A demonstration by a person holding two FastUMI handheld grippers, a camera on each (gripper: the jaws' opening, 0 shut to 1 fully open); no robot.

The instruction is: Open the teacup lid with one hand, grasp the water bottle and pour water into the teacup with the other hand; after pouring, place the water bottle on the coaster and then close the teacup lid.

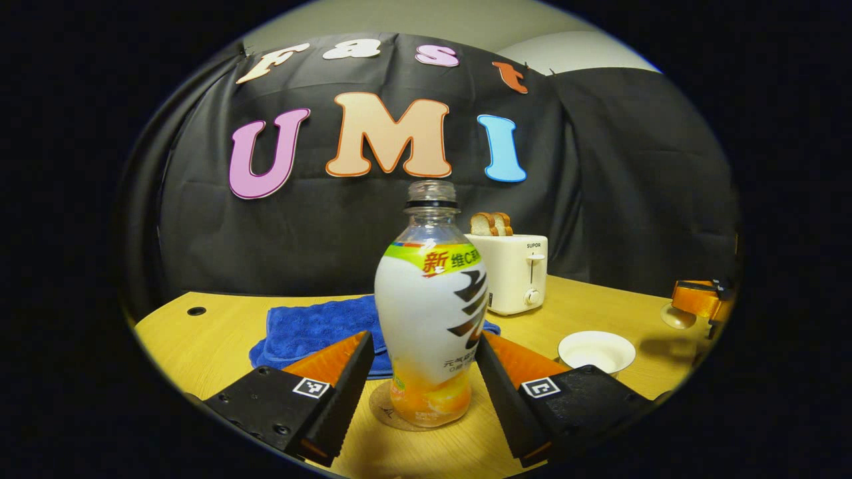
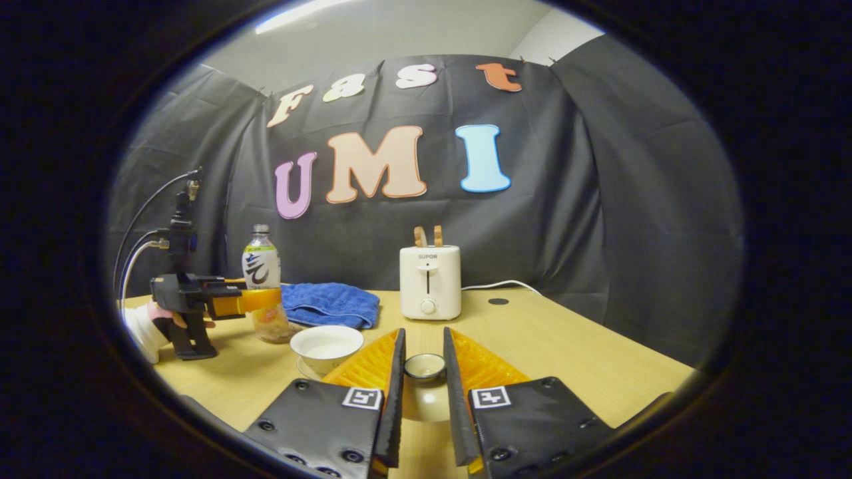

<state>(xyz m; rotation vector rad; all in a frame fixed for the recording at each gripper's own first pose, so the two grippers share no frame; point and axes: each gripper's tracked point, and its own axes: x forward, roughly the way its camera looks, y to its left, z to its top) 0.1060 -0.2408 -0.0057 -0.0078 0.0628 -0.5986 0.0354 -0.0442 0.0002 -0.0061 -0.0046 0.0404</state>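
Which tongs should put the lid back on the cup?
Right. The right tongs already hold the lid, near the cup. The left tongs are open around the bottle on its coaster.

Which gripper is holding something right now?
The right gripper: its fingers pinch the teacup lid. The left gripper stands open around the water bottle, untouching.

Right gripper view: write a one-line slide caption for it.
Right gripper holds the teacup lid above the table, open teacup beside it; left gripper at the water bottle.

A recording booth: black cloth wall (image 2: pixel 586 199) behind a wooden table (image 2: pixel 566 346) with toaster (image 2: pixel 430 281).
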